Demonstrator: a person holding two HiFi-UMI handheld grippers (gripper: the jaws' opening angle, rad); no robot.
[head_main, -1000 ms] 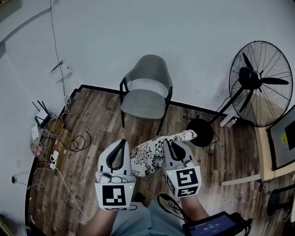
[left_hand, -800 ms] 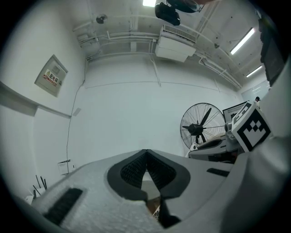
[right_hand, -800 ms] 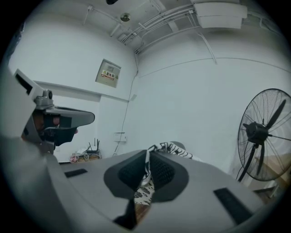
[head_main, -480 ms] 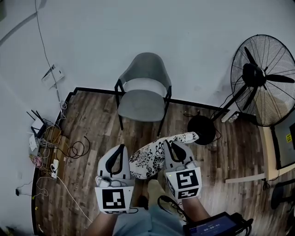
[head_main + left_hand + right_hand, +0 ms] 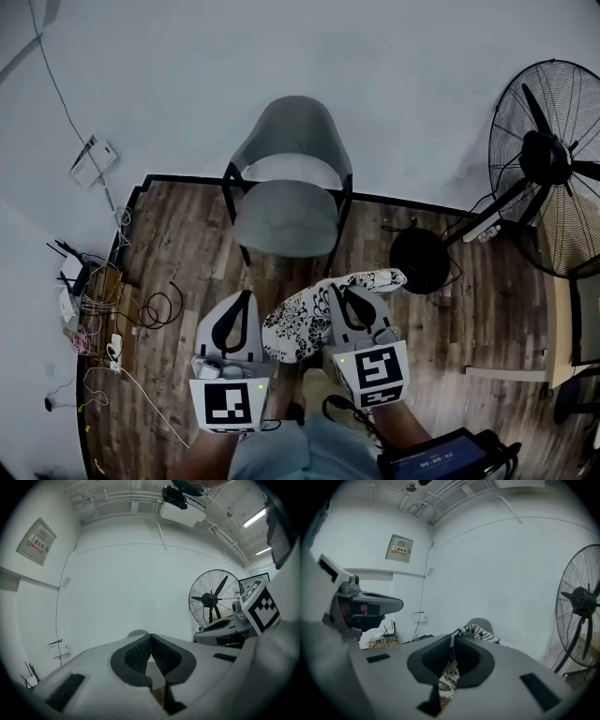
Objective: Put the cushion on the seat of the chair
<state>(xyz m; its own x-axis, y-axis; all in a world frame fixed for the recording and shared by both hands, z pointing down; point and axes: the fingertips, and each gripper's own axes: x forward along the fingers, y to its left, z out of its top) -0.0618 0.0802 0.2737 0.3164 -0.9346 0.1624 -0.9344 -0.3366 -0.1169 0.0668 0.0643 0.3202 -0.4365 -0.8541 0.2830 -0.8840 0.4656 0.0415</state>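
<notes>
Currently your right claw (image 5: 337, 291) pinches the floppy white fabric cushion with black flower print (image 5: 300, 323), held over the wooden floor (image 5: 187, 246), near side of the grey padded chair (image 5: 286, 217). Your left claw (image 5: 246, 298), pressed together and empty, sits just left of the cushion.

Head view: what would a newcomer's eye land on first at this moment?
The black-and-white floral cushion, pinched in the right tongs low at centre, stands out against the wood floor. Beyond it a grey chair stands empty by the wall, and a big black fan fills the far right.
</notes>
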